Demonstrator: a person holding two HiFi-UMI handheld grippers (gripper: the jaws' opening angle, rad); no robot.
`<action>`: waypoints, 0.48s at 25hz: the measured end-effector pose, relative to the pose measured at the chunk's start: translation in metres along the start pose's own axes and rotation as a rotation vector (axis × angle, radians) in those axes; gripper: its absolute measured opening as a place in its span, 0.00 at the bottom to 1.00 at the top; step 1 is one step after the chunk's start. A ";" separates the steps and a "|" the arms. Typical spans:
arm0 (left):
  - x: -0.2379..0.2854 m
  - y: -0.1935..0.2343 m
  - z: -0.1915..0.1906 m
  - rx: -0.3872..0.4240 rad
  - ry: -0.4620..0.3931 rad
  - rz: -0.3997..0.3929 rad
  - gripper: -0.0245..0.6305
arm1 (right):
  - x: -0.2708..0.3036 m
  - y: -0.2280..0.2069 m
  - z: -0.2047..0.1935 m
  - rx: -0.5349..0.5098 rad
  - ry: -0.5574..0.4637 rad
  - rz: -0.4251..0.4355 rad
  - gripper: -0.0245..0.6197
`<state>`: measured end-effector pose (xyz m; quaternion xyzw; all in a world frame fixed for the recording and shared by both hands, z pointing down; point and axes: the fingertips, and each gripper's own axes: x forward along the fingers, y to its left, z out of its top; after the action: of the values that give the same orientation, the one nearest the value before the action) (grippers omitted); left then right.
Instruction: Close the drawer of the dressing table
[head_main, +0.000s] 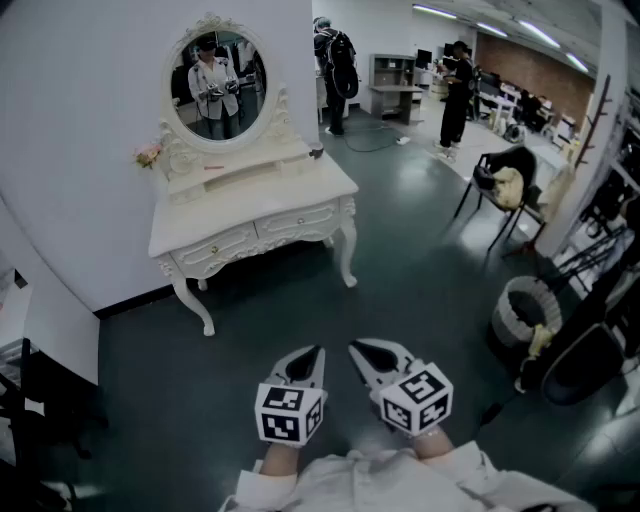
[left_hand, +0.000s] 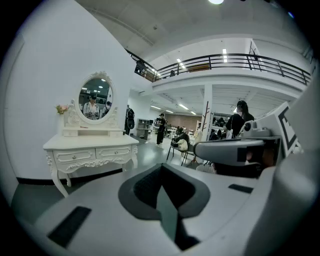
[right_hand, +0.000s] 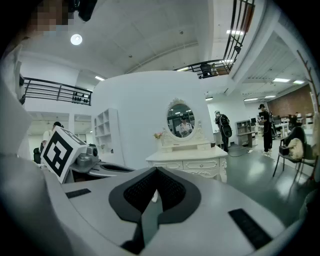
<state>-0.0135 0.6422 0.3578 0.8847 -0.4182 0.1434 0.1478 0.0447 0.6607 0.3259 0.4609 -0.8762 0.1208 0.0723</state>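
The white dressing table (head_main: 250, 200) stands against the white wall at upper left, with an oval mirror (head_main: 215, 80) on top. Its two drawers (head_main: 215, 245) (head_main: 297, 219) sit side by side, and both fronts look flush with the frame. My left gripper (head_main: 310, 360) and right gripper (head_main: 365, 353) hover low in the middle, well short of the table. Both are shut with nothing in them. The table (left_hand: 90, 145) lies far left beyond the left gripper (left_hand: 161, 187) in the left gripper view. Beyond the right gripper (right_hand: 156, 192), the table (right_hand: 187, 157) is centred.
A small pink flower bunch (head_main: 148, 155) rests on the tabletop's left end. To the right are a black chair with a bag (head_main: 505, 185) and a round basket (head_main: 525, 310). People (head_main: 458, 90) stand at the back. Dark floor (head_main: 300, 310) lies between me and the table.
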 end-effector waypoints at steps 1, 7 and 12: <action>-0.001 -0.002 -0.005 -0.008 0.004 0.002 0.05 | -0.002 0.002 -0.002 -0.004 0.003 0.007 0.05; -0.002 -0.005 -0.010 -0.020 0.011 -0.004 0.05 | -0.001 0.004 -0.008 -0.005 0.006 0.038 0.05; -0.005 -0.002 -0.016 -0.037 0.018 0.002 0.05 | 0.002 0.012 -0.015 -0.013 0.024 0.063 0.05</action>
<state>-0.0168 0.6531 0.3705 0.8799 -0.4205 0.1437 0.1680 0.0337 0.6700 0.3390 0.4311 -0.8901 0.1229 0.0817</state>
